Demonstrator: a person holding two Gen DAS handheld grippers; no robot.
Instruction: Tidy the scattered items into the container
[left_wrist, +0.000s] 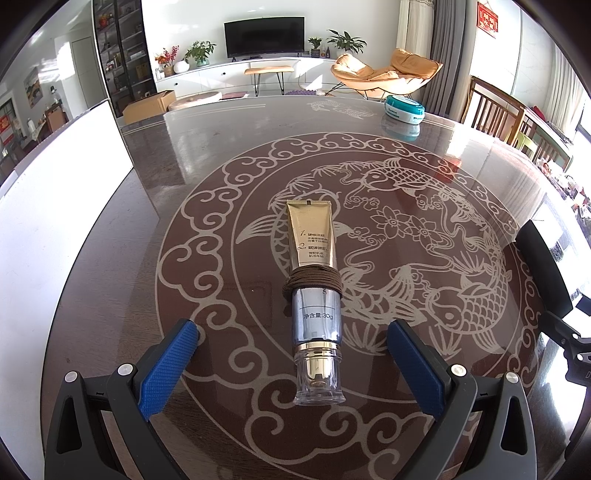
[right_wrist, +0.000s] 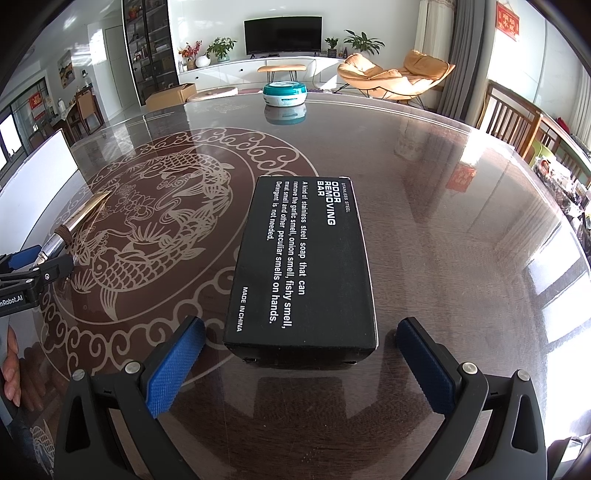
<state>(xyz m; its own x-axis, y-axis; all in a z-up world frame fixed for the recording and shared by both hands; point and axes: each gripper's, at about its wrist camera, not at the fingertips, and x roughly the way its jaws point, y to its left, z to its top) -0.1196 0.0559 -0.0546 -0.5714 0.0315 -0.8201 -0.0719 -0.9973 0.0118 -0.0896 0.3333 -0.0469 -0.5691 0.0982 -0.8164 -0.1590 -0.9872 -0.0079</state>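
At the far left, around nine o'clock in the left wrist view, a white container (left_wrist: 55, 184) shows only one pale wall; its opening is out of sight, so what it holds cannot be told.

The left gripper (left_wrist: 291, 363) has its jaws spread wide and pinches nothing. Between them, toward twelve o'clock, lies a gold cosmetic tube (left_wrist: 314, 280) flat on the glass table (left_wrist: 461, 184). Its clear cap sits nearest the camera, between the blue pads without touching either, and its crimped end points away. The long axis runs from six to twelve o'clock, in line with the fingers, so closing across the silver neck or cap looks like the natural grip. A dark cord (left_wrist: 312, 282) is wound around the tube's middle.

The right gripper (right_wrist: 301, 363) is likewise spread and empty. Straight ahead at twelve o'clock lies a black soap box (right_wrist: 304, 266), flat, its long axis also running away from the camera, its near end just in front of the pads. The box looks nearly as broad as the gap between the pads, so the fit may be tight.

Each item lies nearest its own gripper. A teal-lidded jar (right_wrist: 285, 92) stands well apart at the table's far edge, nearer the right side. At eight o'clock in the right view, part of a hand (right_wrist: 11, 369) is cut off by the frame.
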